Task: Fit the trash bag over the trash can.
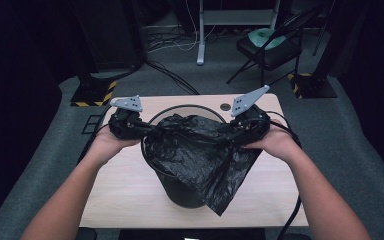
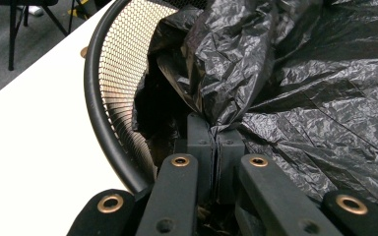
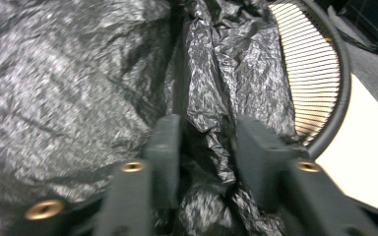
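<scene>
A black mesh wastebasket [image 1: 185,107] stands in the middle of the wooden table [image 1: 125,190]. A crumpled black plastic bag [image 1: 200,150] lies over its mouth and hangs down its front right side. My left gripper [image 1: 152,129] is at the basket's left rim; in the left gripper view the left gripper [image 2: 215,132] is shut on an edge of the bag [image 2: 300,73], beside the mesh wall [image 2: 123,64]. My right gripper [image 1: 228,134] is at the right rim. In the right gripper view the right gripper [image 3: 209,132] stands open, jaws apart, with a fold of bag [image 3: 54,73] between them.
A round cable hole [image 1: 225,106] sits near the table's far edge. On the carpet behind stand a folding chair [image 1: 270,47], a white desk leg [image 1: 200,35] and two stand bases with yellow-black tape [image 1: 96,94]. Bare tabletop lies left and right of the basket.
</scene>
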